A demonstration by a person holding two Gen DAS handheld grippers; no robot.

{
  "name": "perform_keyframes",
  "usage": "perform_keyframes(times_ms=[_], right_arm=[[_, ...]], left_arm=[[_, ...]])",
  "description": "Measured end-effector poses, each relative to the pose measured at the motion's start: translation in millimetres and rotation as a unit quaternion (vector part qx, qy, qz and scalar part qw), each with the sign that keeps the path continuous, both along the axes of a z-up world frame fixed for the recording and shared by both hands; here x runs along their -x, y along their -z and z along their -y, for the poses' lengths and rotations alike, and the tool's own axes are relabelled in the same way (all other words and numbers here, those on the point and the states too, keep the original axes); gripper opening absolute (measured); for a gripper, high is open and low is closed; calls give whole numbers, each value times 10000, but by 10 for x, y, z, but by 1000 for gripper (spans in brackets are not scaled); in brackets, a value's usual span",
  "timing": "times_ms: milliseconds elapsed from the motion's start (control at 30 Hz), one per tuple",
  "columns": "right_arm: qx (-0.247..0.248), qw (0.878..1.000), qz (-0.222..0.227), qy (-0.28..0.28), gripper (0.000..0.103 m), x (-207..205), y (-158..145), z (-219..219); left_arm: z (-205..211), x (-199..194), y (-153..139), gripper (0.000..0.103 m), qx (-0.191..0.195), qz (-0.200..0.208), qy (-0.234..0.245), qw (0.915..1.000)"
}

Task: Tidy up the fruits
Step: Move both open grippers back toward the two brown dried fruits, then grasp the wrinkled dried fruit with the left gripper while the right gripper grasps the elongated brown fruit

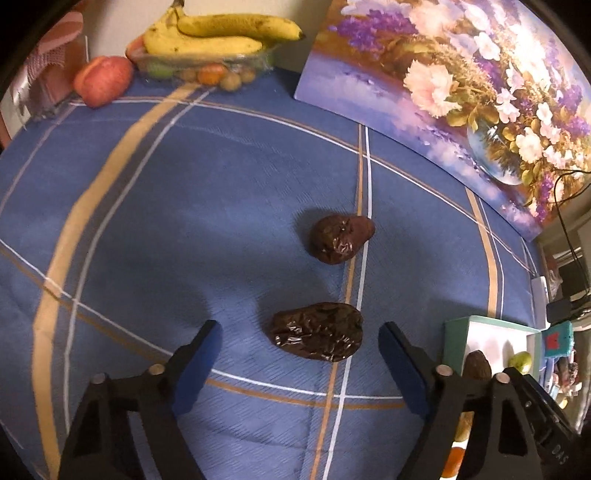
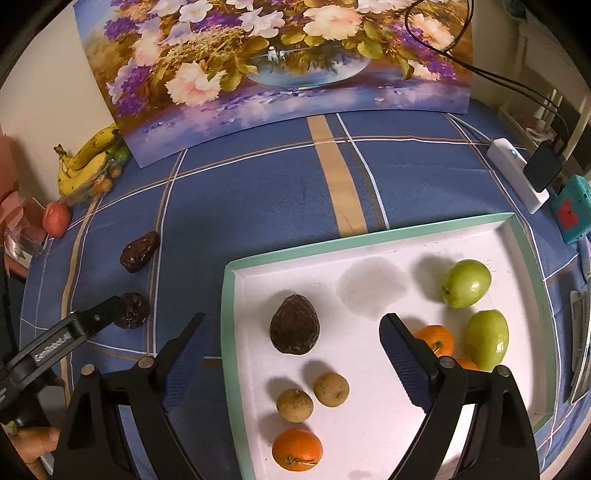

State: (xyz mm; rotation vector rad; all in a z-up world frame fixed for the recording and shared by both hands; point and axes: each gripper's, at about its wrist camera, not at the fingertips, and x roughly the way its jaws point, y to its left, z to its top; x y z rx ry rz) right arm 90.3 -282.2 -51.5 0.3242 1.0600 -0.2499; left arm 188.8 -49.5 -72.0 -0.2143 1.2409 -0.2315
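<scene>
We have our left gripper (image 1: pixel 300 341) spread wide and lowered over the nearer date (image 1: pixel 317 330), which lies on the blue checked cloth (image 1: pixel 147 221) of the bench between the two fingers but touching neither; that straddle looks chosen so a simple squeeze would catch its wrinkled body across the short side. The second date (image 1: pixel 341 239) sits a little farther on, apart from the first, so it should not get nudged. Our right gripper (image 2: pixel 295 332) is also spread and empty, hanging above the white tray (image 2: pixel 369 243) with the teal rim, where the sorted fruit is grouped by kind: a dark brown fruit (image 2: pixel 294 324) alone, two longans (image 2: pixel 331 388) side by side, an orange (image 2: pixel 297 449) near the front edge, two green fruits (image 2: pixel 466 283) with more oranges beside them on the right. The open patch near the dark fruit seems the natural place for the dates. At the far edge of the bench, bananas (image 1: pixel 218 35) rest on a clear dish, an apple (image 1: pixel 102 80) beside it, against a flower painting (image 1: pixel 461 92).
</scene>
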Motion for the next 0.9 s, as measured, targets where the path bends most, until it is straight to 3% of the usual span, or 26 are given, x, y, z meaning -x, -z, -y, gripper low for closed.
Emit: perform_keyframes(times_ms=[167,567,900], right_arm=[[54,10000,-41,48,92,-19,18,19],[176,9998,-100,-28,92,-97,34,-25],[48,9973,245,-692,92,-413,-89,-450]], left_arm=[[27,-38,57,58,233,-141,44,9996],[-240,-96,-1,58,573,-59,-291,9979],[-870,-185,-119,58,463,170,-972,9940]])
